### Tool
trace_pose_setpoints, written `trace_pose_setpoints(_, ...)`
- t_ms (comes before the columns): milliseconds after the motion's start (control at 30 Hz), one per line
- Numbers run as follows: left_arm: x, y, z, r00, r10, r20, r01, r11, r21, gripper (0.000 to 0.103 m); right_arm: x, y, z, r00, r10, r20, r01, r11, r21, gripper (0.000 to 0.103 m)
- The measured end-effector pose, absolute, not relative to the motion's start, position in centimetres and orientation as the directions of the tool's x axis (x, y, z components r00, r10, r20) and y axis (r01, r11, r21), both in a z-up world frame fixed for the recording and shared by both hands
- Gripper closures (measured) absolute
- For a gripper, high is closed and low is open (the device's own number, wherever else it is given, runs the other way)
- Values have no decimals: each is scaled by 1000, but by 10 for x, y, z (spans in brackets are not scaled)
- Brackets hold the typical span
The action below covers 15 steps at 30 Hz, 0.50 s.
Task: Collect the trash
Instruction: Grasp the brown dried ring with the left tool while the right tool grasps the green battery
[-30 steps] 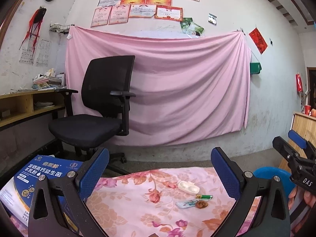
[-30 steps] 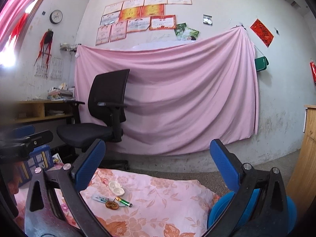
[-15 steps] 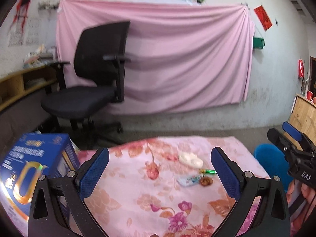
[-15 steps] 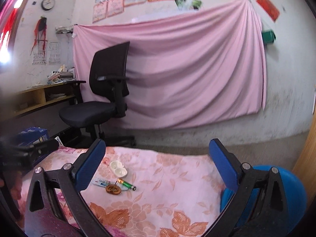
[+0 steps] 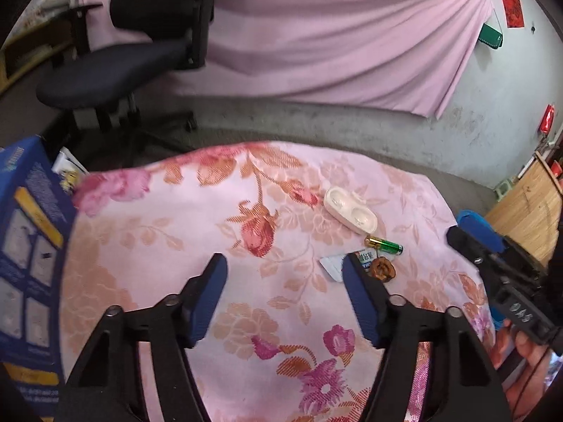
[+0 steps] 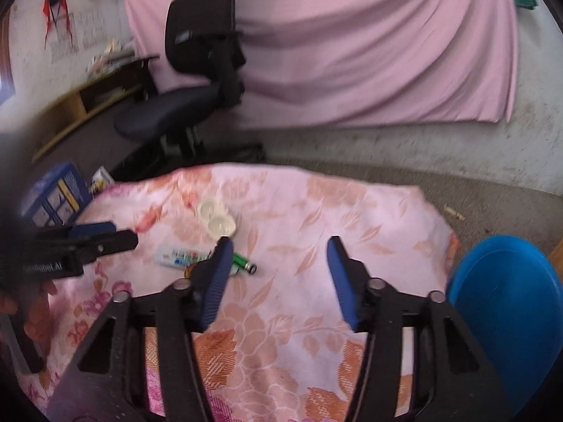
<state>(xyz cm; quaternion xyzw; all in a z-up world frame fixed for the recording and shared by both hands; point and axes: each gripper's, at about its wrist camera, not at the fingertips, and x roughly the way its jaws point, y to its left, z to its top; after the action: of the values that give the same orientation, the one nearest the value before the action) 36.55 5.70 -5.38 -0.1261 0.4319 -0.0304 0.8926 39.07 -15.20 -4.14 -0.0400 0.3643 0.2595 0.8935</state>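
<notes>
Green battery [image 5: 384, 245] lying flat, gold end toward white case [image 5: 350, 210]

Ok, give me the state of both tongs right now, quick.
Left tongs: open, holding nothing, above the floral cloth.
Right tongs: open, holding nothing, above the same cloth.

The left gripper [image 5: 283, 270] tilts downward, its two blue-padded fingers [image 5: 207, 292] spread wide apart with nothing between them. The right gripper [image 6: 278, 267] points down in the same way, its blue fingers [image 6: 339, 274] likewise parted and empty. Each tool appears at the edge of the other's view, side by side and well apart. A hand [image 5: 520, 348] grips the right tool's handle from below; another hand [image 6: 21, 302] holds the left one.
</notes>
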Motion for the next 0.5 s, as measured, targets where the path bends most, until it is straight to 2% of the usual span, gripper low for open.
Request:
trace_pose_setpoints(67, 372, 58, -55, 591, -196, -783, -30, 964, -263, 47, 396, -141, -50, 539, 447, -714, -532, 838, 123, 48)
trace_pose_setpoints(133, 377, 56, -52, 567, -211, -797, 2, 967, -255, 51, 403, -133, -57, 481, 460, -746, -561, 816, 141, 52)
trace_pose_setpoints(267, 383, 59, -50, 543, -263, -797, 40, 957, -288, 53, 410, -128, -62, 440, 477, -761, -570, 803, 174, 53)
trace_pose_setpoints(500, 389, 53, -56, 531, -257, -807, 72, 963, -260, 53, 421, -118, -71, 360, 475, -803, -589, 783, 199, 51)
